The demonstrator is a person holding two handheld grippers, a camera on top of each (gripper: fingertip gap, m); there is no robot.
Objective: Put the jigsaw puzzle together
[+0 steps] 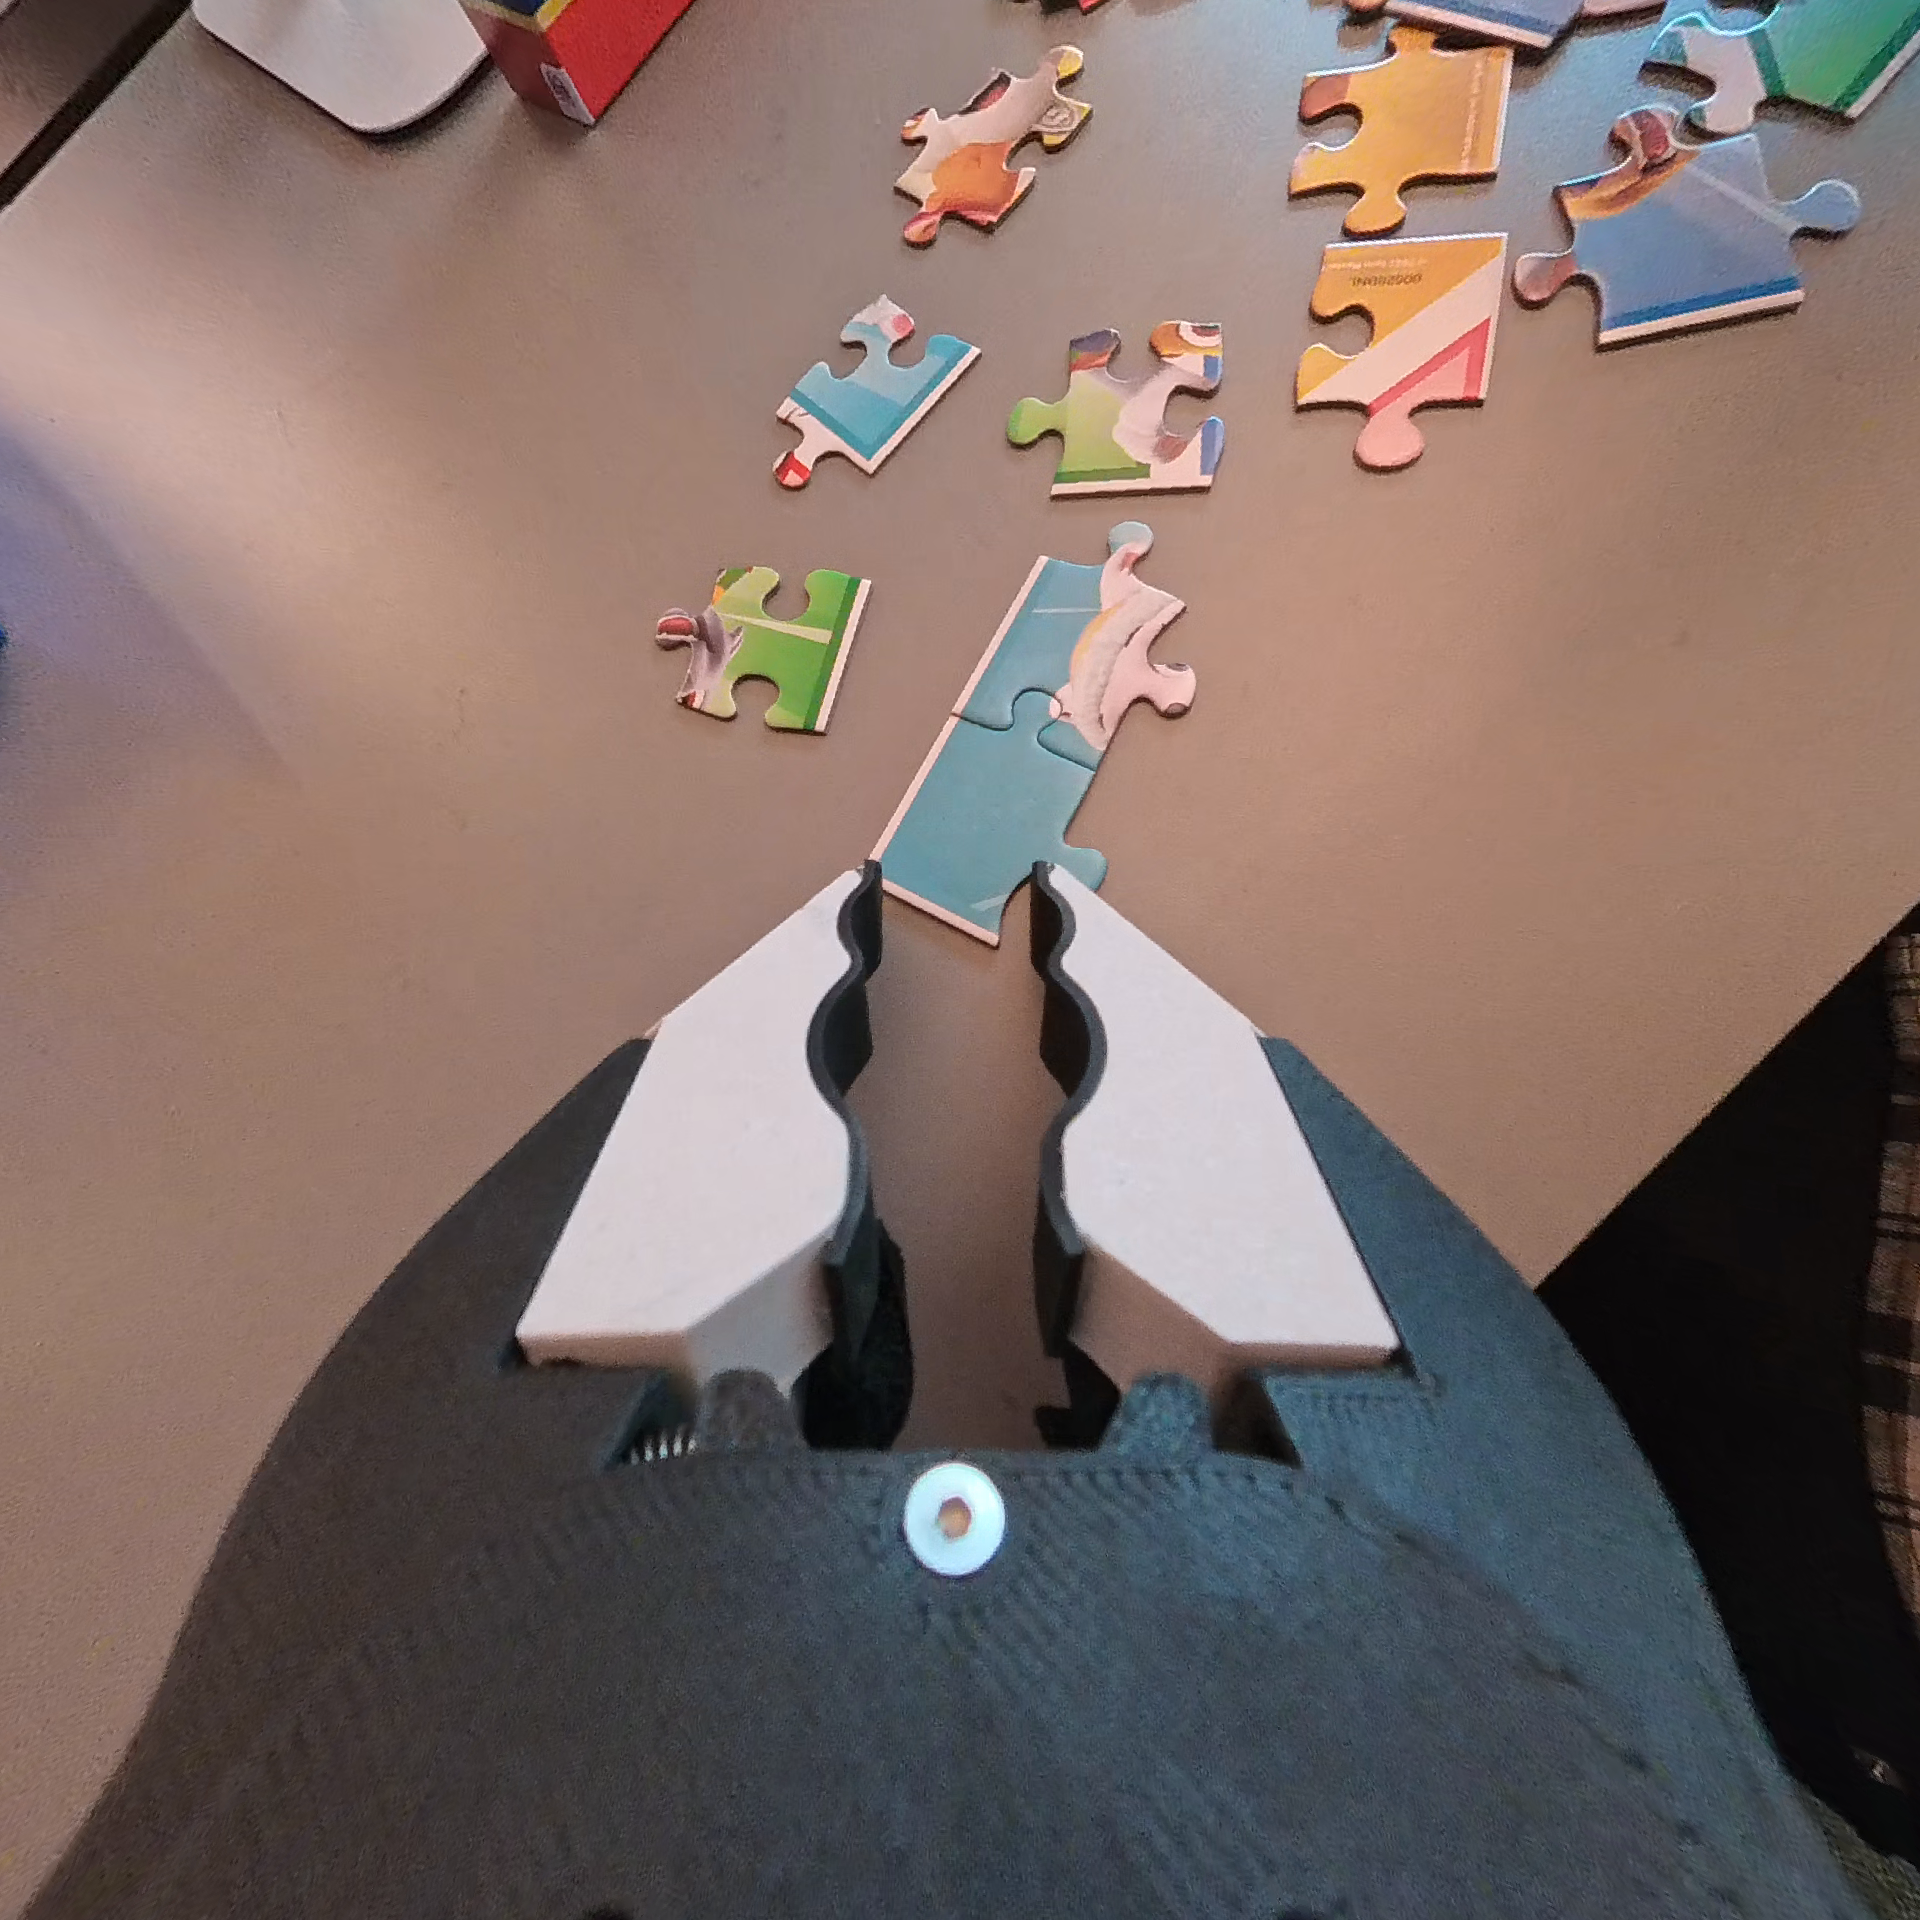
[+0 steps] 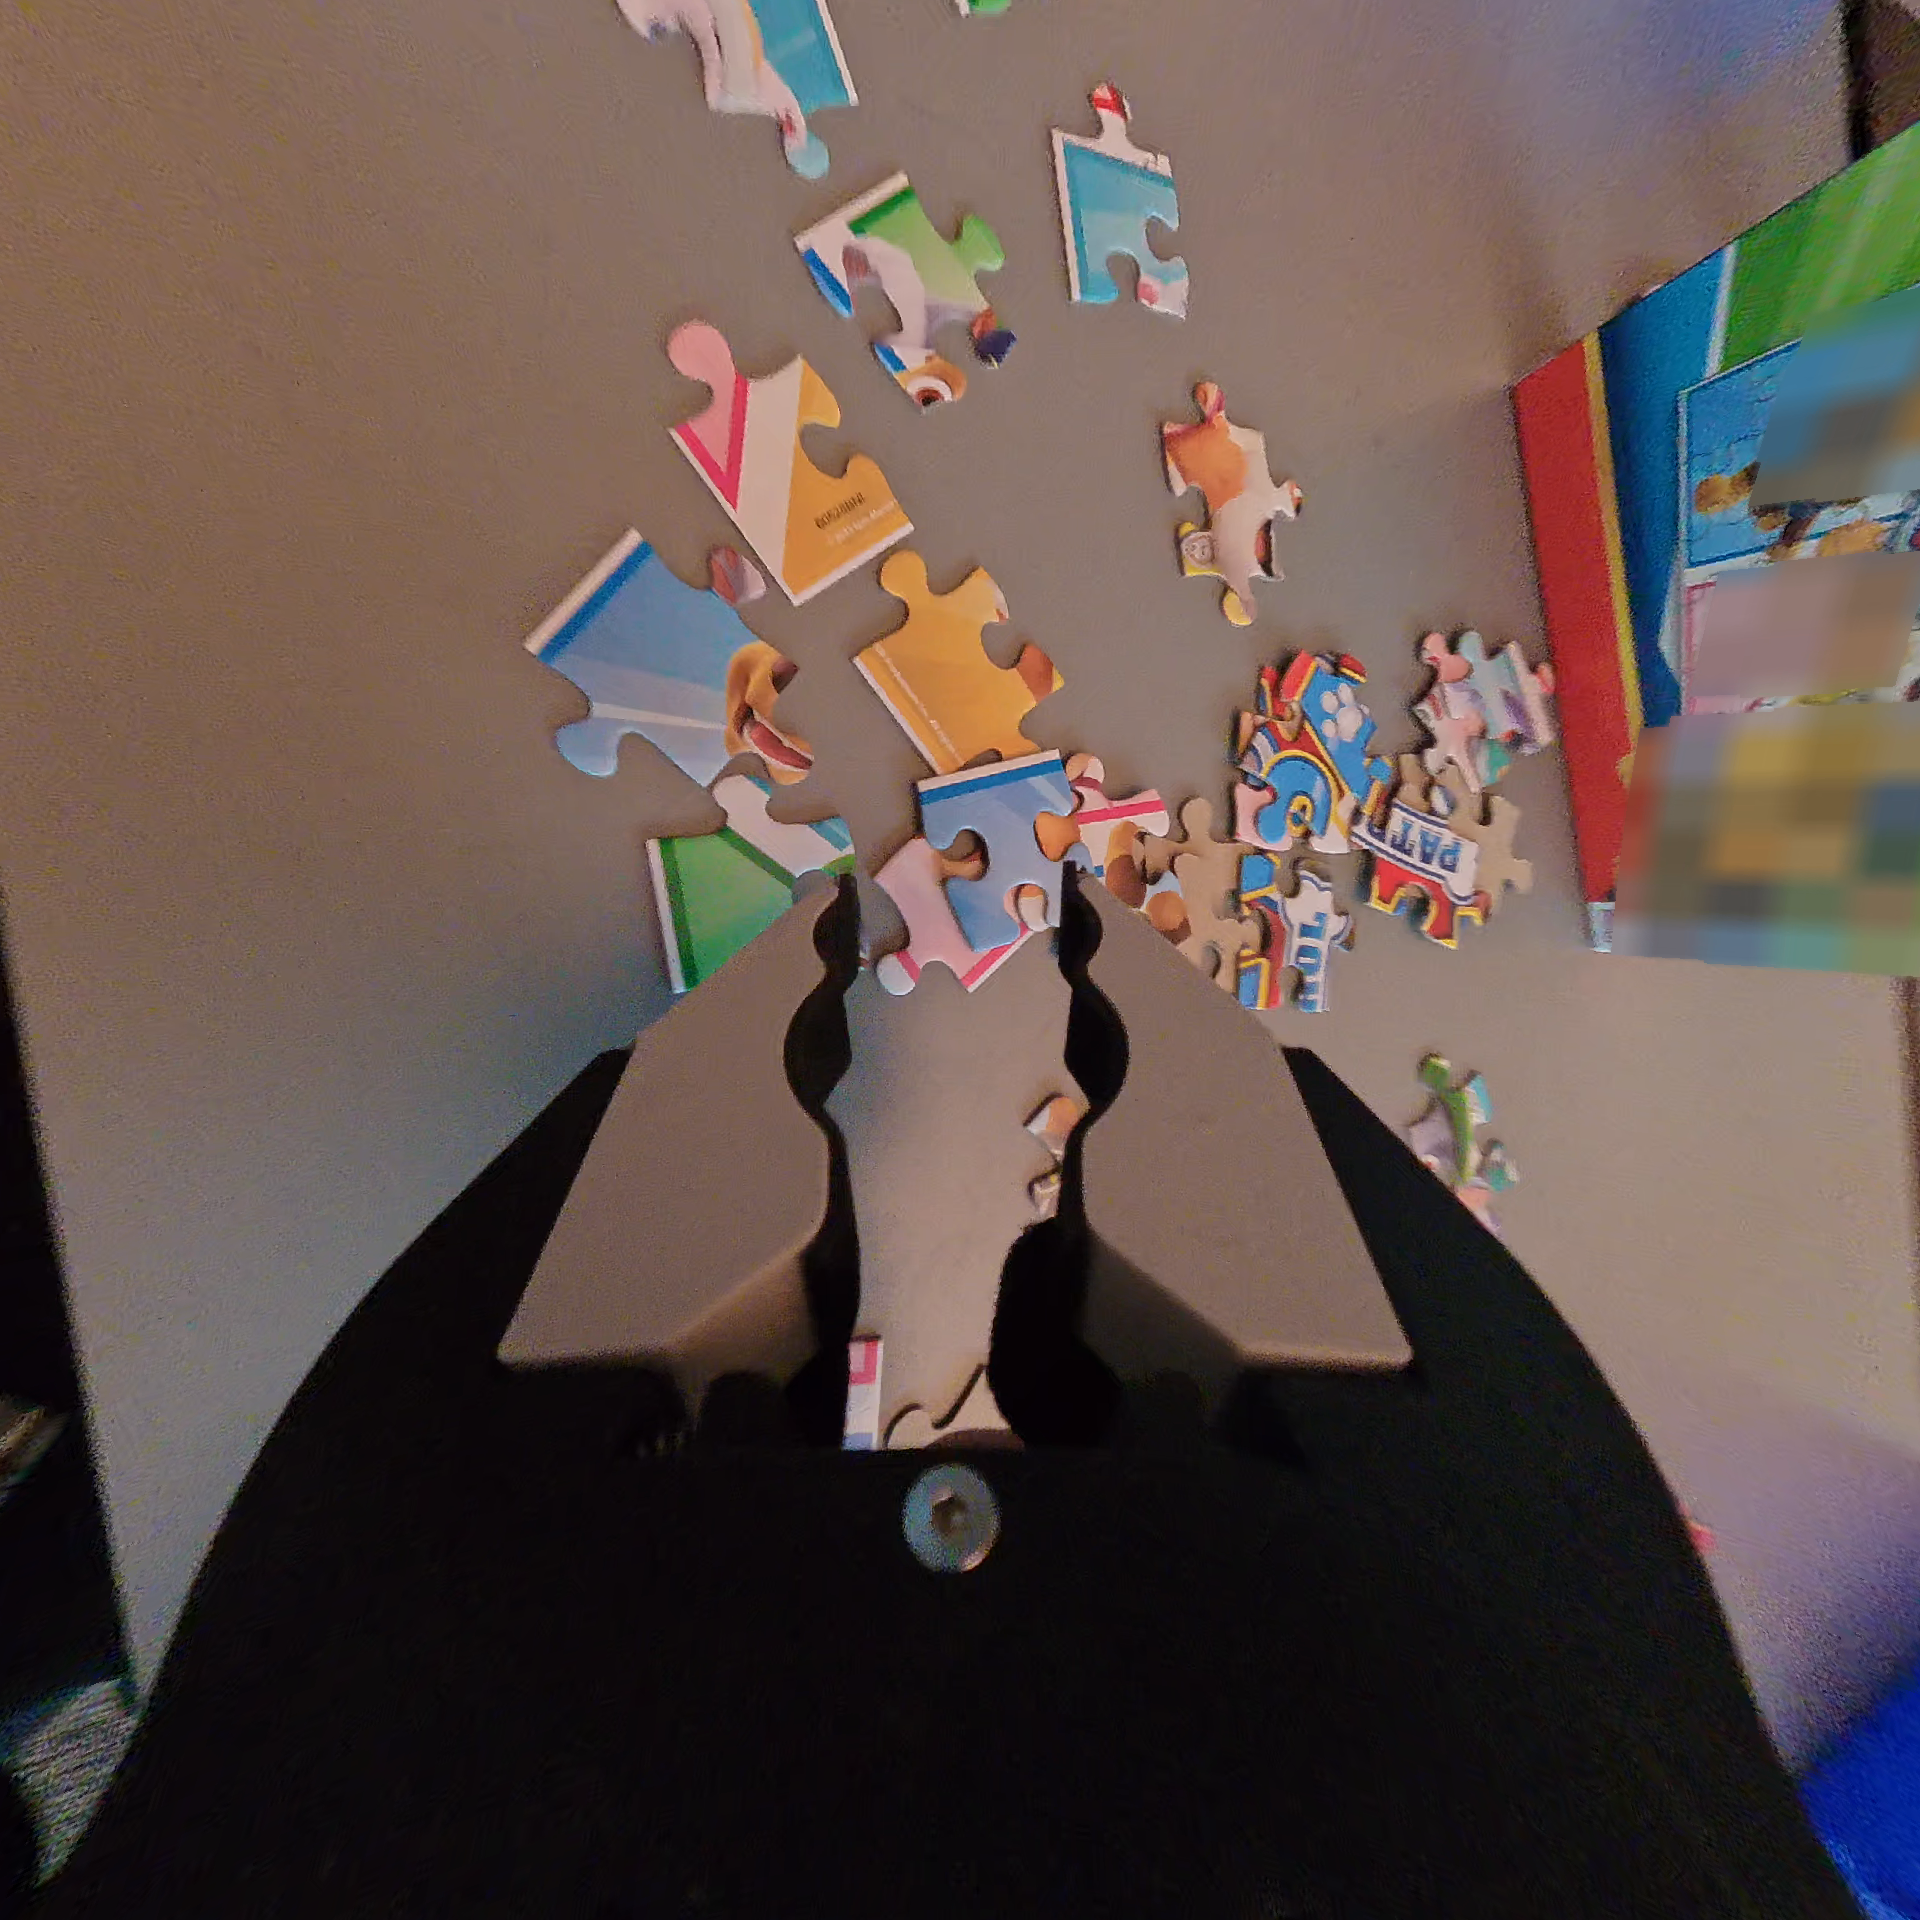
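The left gripper (image 1: 956,878) hovers low over the table (image 1: 416,831), jaws apart with nothing between them. Just past its tips lies a teal pair (image 1: 1029,727) of two joined pieces, its near edge showing in the gap between the fingertips; whether they touch it cannot be told. Beyond that, the left wrist view shows eight loose pieces fully in frame: a green piece (image 1: 774,649) to the left of the pair, then a teal-edged piece (image 1: 878,390) and a green-and-white one (image 1: 1127,416) side by side, a yellow-and-pink piece (image 1: 1403,332), a blue one (image 1: 1694,239), a plain yellow one (image 1: 1403,120), an orange-and-white one (image 1: 987,140), and one more cut by the top right corner. At the far left stand one red box (image 1: 582,52) and one white object (image 1: 343,62).

The right gripper (image 2: 956,883) also has its jaws apart and empty. Between its tips a blue piece (image 2: 997,847) lies atop a pink one (image 2: 930,930). To the right sits a heap (image 2: 1351,821) of about seven pieces, some face down. One more piece lies near the right finger, two show partly under the gripper.

The table is plain grey-brown and matte, well apart from anything else. A dark floor (image 1: 1714,1195) shows past its near corner, with a strip of plaid cloth at the frame edge.
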